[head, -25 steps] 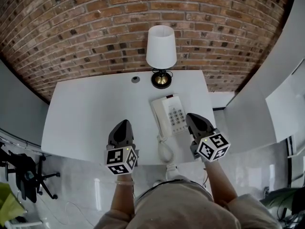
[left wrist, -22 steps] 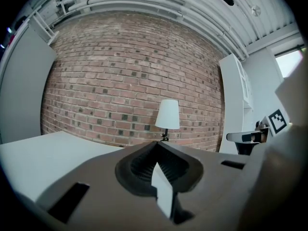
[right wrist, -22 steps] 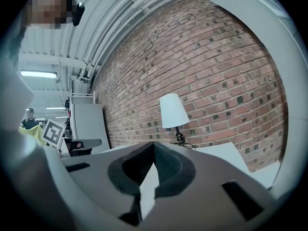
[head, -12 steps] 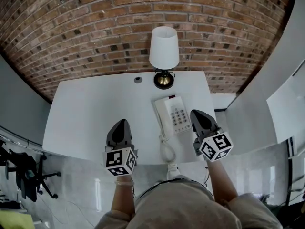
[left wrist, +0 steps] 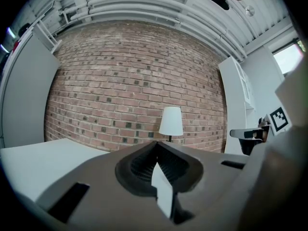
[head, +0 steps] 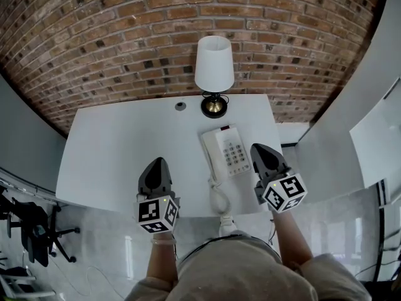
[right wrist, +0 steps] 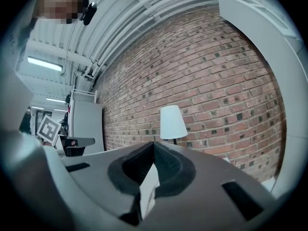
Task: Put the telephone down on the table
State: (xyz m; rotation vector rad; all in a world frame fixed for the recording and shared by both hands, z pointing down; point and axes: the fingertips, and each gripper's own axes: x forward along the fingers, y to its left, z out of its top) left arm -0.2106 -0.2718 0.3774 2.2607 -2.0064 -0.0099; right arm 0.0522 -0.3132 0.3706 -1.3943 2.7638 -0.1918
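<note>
The white telephone (head: 227, 152) lies on the white table (head: 113, 149), right of centre, its handset resting along the left side of the base. Its coiled cord (head: 218, 199) hangs over the front edge. My left gripper (head: 157, 162) hovers over the table's front, left of the phone, jaws shut and holding nothing. My right gripper (head: 255, 148) sits just right of the phone, also shut and holding nothing. Both point level toward the brick wall. In the left gripper view the left gripper (left wrist: 155, 144) shows its jaws pressed together; in the right gripper view the right gripper (right wrist: 154, 144) looks the same.
A lamp (head: 213, 68) with a white shade stands at the table's back edge, behind the phone, beside a small grey grommet (head: 180, 106). A brick wall (head: 125, 36) runs behind. White cabinets (head: 351, 137) stand to the right, and a black office chair (head: 31, 227) lower left.
Both grippers stay nearly in place with jaws shut. The head view has shifted slightly. The telephone has not moved.
</note>
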